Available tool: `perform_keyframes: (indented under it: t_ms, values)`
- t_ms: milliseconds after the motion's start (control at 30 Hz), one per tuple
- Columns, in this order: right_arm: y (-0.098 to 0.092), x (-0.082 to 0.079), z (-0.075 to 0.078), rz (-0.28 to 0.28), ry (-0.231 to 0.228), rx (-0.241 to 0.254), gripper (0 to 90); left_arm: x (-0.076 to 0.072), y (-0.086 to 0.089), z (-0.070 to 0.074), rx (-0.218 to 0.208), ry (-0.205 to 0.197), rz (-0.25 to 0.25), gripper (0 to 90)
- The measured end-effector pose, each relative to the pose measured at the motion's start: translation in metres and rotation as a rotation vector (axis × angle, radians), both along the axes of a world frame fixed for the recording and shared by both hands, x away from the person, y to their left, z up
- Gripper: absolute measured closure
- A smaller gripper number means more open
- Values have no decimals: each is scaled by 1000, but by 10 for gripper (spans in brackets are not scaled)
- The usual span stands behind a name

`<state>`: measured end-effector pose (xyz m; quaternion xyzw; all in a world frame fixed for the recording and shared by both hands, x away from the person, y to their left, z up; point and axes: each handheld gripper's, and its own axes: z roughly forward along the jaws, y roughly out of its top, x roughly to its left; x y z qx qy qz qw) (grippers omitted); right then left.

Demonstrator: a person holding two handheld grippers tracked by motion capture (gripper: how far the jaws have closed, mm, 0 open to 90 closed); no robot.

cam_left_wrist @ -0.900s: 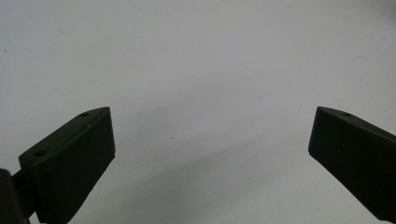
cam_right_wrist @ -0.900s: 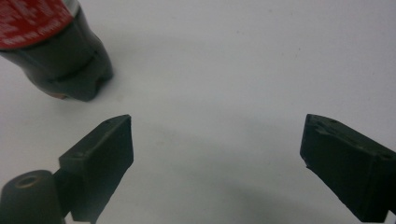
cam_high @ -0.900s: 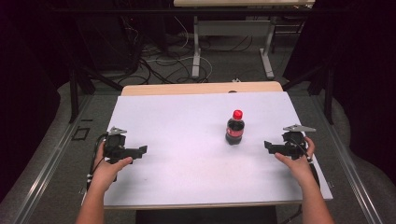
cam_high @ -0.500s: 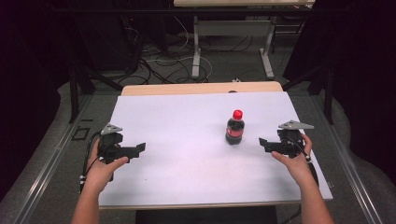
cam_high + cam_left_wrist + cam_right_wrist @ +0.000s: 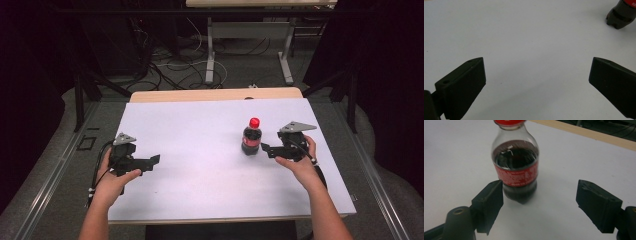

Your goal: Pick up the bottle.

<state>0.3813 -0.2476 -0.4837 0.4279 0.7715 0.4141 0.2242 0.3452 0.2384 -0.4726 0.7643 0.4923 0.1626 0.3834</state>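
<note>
1. the white table point(image 5: 200, 165) carries everything; a bare wooden strip runs along its far edge.
2. the left gripper point(image 5: 150, 161) sits over the table's near left part, well apart from the bottle, jaws spread wide and empty over bare white surface.
3. the right gripper point(image 5: 266, 148) lies level just beside the bottle, jaws parted, nothing clamped.
4. the cola bottle point(image 5: 251, 136) stands upright right of centre, long axis vertical, red cap up.
5. the right gripper view shows the bottle's red label point(image 5: 517, 175) and dark drink, with the bottle ahead near its left jaw; the left gripper view catches just the bottle's dark foot point(image 5: 621, 15) at its top right corner.
</note>
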Motion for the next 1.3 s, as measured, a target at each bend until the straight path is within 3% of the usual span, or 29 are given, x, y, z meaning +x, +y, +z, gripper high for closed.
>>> perform_keyframes:
  t_ms: [167, 533, 733, 933, 1033, 1300]
  values:
    - [16, 10, -3, 42, 11, -17, 214, 0, 2, 0, 11, 3, -2, 11]
    - [37, 27, -16, 73, 24, -16, 226, 1, 2, -2, 12, 11, 9, 12]
    - [39, 33, -19, 68, 24, -14, 242, 2, 3, -2, 24, 4, 10, 12]
    - [40, 38, -24, 65, 24, -12, 266, 1, 4, -2, 32, 24, 19, 12]
    - [41, 39, -25, 60, 31, -4, 273, 1, 4, -2, 50, 9, 13, 12]
    - [41, 37, -28, 49, 26, 5, 282, 0, 4, -2, 21, 4, 27, 12]
